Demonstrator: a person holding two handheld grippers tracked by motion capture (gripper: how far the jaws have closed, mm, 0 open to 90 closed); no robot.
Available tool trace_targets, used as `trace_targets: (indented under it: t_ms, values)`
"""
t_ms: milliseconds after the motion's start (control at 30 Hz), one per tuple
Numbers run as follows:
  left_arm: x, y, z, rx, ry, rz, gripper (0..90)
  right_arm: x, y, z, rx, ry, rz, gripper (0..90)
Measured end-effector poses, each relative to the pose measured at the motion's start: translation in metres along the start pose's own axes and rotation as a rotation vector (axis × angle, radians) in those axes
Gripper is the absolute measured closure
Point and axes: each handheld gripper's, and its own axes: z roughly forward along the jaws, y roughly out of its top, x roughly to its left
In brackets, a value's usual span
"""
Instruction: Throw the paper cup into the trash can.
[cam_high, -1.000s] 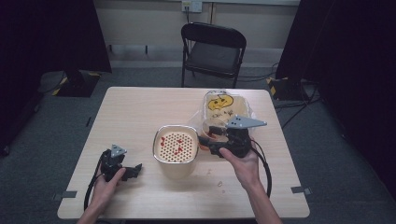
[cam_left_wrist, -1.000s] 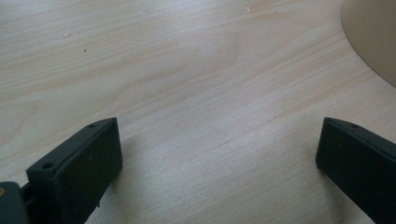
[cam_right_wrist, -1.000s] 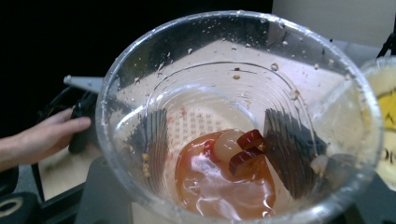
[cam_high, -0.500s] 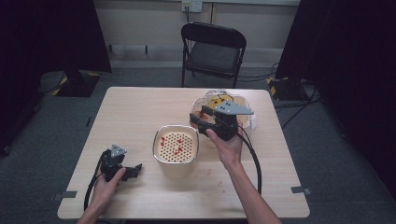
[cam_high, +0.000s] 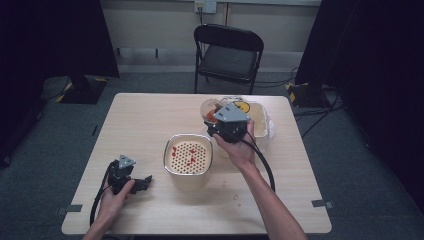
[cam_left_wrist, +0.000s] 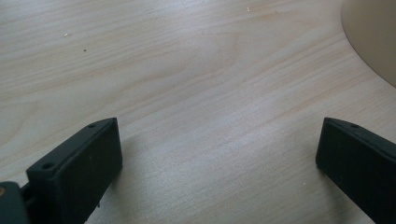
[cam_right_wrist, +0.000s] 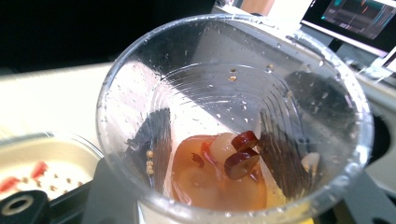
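The right claw (cam_high: 212, 120) has just been closing and grips a clear plastic cup (cam_right_wrist: 233, 126), raised beyond the strainer bowl (cam_high: 188, 156). Chili pieces already dot the strainer; broth and slices remain in the cup. The left claw (cam_high: 144, 181) rests wide, empty, on the counter (cam_high: 145, 125).

A light wooden table (cam_high: 150, 125) carries the things. Near its centre, slightly toward six o'clock, stands a cream container with a perforated strainer insert (cam_high: 188, 159) holding red bits. At about two o'clock lies a clear plastic bag with a yellow smiley face (cam_high: 257, 120). The left gripper (cam_high: 131, 180) rests on the tabletop at eight o'clock.
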Motion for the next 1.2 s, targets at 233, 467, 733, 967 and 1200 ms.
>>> trace_targets:
  t_ms: [233, 467, 733, 967, 1200]
  values:
    - [0.000, 0.000, 0.000, 0.000, 0.000, 0.000, 0.0, 0.008, 0.005, 0.004, 0.058, -0.054, -0.184, 47.1]
    - [0.000, 0.000, 0.000, 0.000, 0.000, 0.000, 0.0, 0.019, 0.004, 0.005, 0.111, -0.082, -0.358, 47.7]
    - [0.000, 0.000, 0.000, 0.000, 0.000, 0.000, 0.0, 0.040, -0.001, 0.012, 0.195, -0.108, -0.580, 48.1]
    - [0.000, 0.000, 0.000, 0.000, 0.000, 0.000, 0.0, 0.052, -0.006, 0.017, 0.238, -0.142, -0.758, 48.4]
    - [0.000, 0.000, 0.000, 0.000, 0.000, 0.000, 0.0, 0.060, -0.010, 0.018, 0.275, -0.177, -0.900, 48.5]
